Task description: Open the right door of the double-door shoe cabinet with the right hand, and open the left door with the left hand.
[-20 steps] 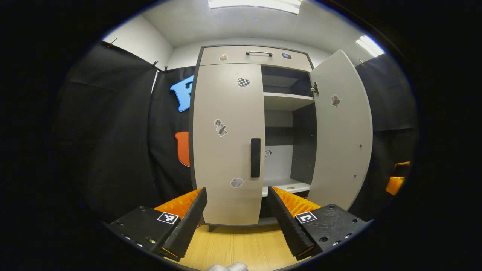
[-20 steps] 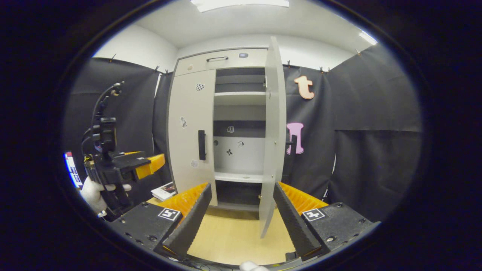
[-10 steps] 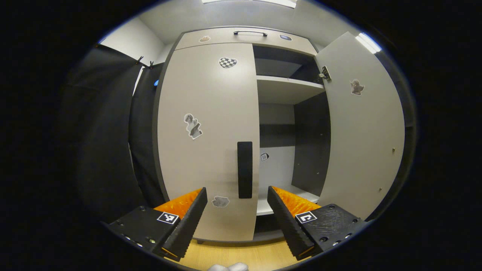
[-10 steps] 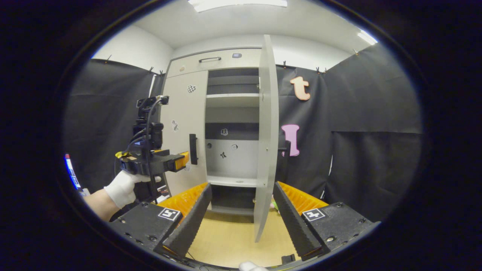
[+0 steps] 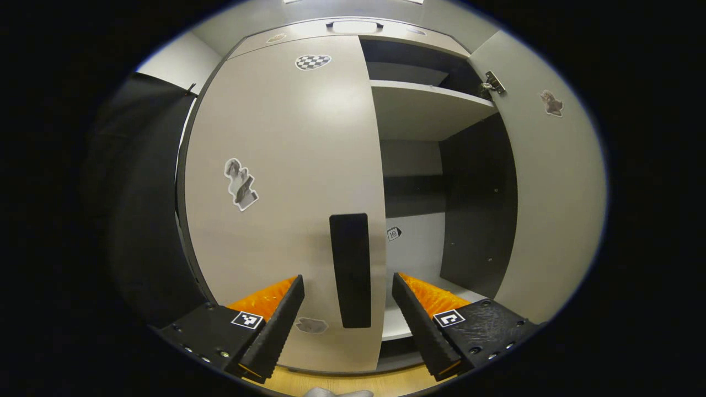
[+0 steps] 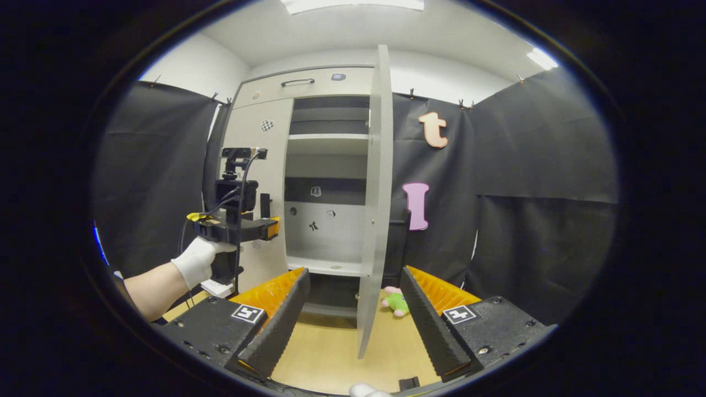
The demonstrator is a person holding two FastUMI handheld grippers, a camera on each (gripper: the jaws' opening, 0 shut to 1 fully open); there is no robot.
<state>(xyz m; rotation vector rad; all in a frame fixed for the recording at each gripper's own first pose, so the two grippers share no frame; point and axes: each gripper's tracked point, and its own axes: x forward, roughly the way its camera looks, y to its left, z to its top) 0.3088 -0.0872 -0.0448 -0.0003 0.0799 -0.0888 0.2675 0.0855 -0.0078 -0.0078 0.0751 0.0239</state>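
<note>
- Left gripper view: the left claw [image 5: 347, 320] stood open, its fingers spread to either side of the black handle [image 5: 351, 270] at 6 o'clock, gripping nothing.
- The left door [image 5: 287, 182] of the shoe cabinet [image 5: 419, 110] was shut; the right door [image 5: 551, 204] stood open at 3 o'clock, exposing a shelf [image 5: 424, 107].
- Right gripper view: the right claw [image 6: 353, 320] was open and empty, with the right door [image 6: 375, 198] edge-on at 12 o'clock between its fingers.
- A gloved hand [image 6: 198, 264] at 9 o'clock held the left claw [image 6: 271, 228] near the left door [image 6: 256, 187].
- A plush toy [image 6: 394, 300] lay on the floor [image 6: 336, 353].
</note>
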